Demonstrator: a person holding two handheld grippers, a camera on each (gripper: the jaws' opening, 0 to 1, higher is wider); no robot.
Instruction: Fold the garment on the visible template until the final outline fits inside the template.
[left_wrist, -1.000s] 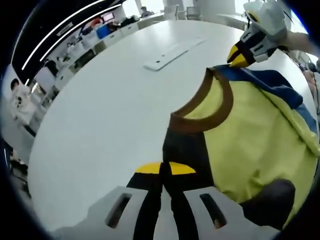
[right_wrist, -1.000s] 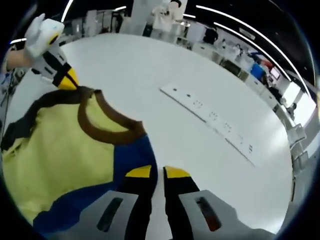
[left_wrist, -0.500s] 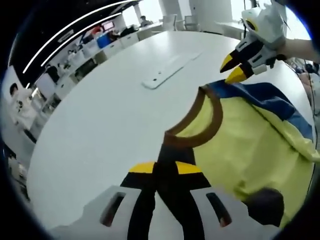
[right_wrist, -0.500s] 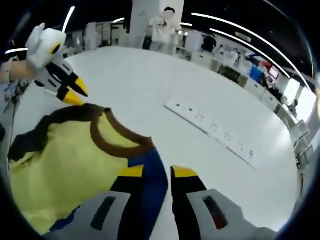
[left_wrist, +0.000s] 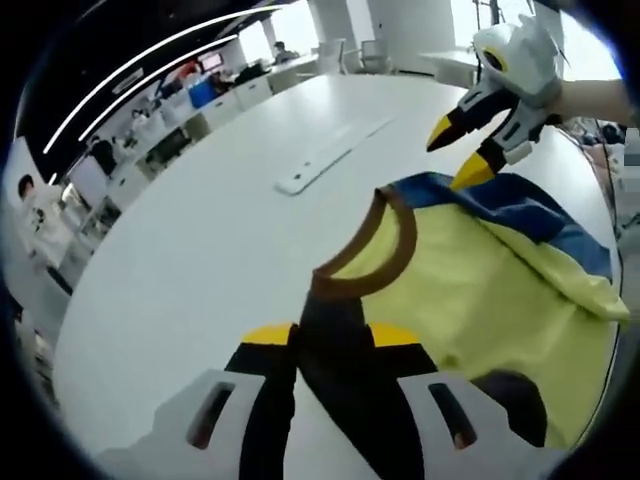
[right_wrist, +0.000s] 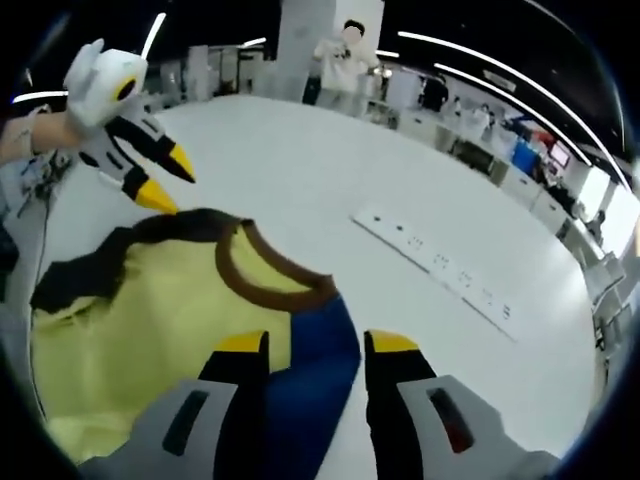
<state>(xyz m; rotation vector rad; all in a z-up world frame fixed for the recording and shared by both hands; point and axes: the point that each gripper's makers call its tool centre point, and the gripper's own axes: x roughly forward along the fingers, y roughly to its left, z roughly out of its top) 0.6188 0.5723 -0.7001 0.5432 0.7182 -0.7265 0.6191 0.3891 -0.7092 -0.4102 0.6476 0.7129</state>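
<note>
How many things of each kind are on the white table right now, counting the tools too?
Garment: 1
Long white strip with holes: 1
Tools: 2, the left tool and the right tool
Total: 4

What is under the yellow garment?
The white table lies bare around the garment. No template outline is visible; anything beneath the cloth is covered.

Open-plan office: desk rows (left_wrist: 160, 140), ceiling light strips (right_wrist: 490, 75).
</note>
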